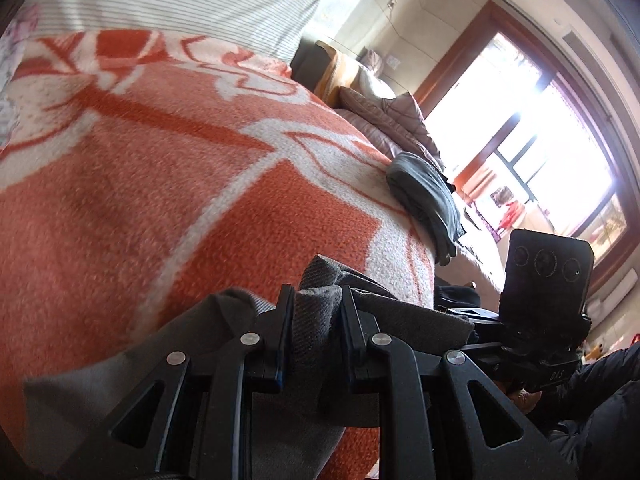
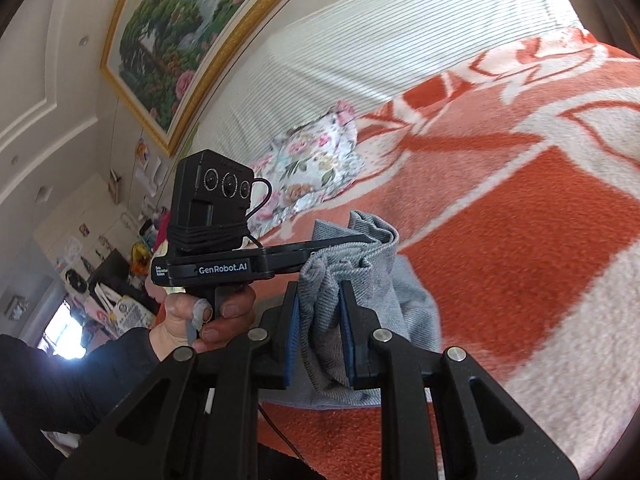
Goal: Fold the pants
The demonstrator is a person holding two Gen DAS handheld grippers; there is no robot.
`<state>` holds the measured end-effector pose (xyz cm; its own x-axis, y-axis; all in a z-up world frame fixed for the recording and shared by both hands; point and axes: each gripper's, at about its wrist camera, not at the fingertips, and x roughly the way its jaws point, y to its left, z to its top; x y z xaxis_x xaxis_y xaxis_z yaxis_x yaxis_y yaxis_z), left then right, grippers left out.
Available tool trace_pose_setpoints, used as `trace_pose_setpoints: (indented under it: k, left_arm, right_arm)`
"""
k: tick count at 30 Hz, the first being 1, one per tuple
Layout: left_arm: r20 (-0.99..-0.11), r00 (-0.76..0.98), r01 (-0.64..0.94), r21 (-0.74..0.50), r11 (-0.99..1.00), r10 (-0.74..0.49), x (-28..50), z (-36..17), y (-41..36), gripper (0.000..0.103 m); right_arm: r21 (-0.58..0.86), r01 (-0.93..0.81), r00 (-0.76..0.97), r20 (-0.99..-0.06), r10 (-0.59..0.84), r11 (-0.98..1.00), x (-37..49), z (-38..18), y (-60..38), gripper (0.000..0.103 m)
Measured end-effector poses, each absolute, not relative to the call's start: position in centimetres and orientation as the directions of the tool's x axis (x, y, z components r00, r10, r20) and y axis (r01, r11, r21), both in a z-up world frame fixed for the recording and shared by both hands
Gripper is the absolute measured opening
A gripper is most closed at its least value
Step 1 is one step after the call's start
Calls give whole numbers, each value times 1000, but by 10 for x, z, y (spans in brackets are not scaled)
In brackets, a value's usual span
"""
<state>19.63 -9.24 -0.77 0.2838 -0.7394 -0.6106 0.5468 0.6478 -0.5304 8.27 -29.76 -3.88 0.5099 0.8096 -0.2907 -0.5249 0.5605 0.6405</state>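
Fingers (image 1: 286,336) of left gripper (image 1: 316,336) and right gripper (image 2: 320,332): both clamped on grey pants (image 2: 348,276), bunched above orange blanket (image 1: 160,200). Fold probably underway; laying flat, smoothing remain.

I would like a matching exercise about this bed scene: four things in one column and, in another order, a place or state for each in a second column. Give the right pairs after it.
Things:
1. grey pants
2. folded dark grey garment
3. floral cloth
4. framed landscape picture

Places or states:
A. on the wall above the bed
B. pinched in both grippers
C. lying alone near the blanket's edge, towards the window
D. beside the striped bedding, at the orange blanket's far end

Pairs: 1-B, 2-C, 3-D, 4-A
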Motion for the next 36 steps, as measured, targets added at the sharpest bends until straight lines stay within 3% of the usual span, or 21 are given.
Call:
trace_pose_setpoints:
  k: [15, 30, 33, 36]
  left_arm:
    - [-613, 347, 435, -565, 701, -709, 167, -38, -27, 23]
    - [-593, 444, 291, -613, 734, -672, 128, -39, 42, 22]
    - [-582, 463, 274, -623, 733, -668, 115, -36, 47, 22]
    - [-569, 473, 243, -650, 721, -672, 101, -37, 53, 22]
  right_arm:
    - [529, -619, 445, -373, 814, 581, 78, -53, -236, 20]
    - [556, -647, 337, -405, 850, 522, 80, -79, -199, 25]
    - [568, -646, 319, -405, 857, 510, 80, -83, -195, 28]
    - [583, -652, 293, -396, 870, 485, 77, -83, -193, 40]
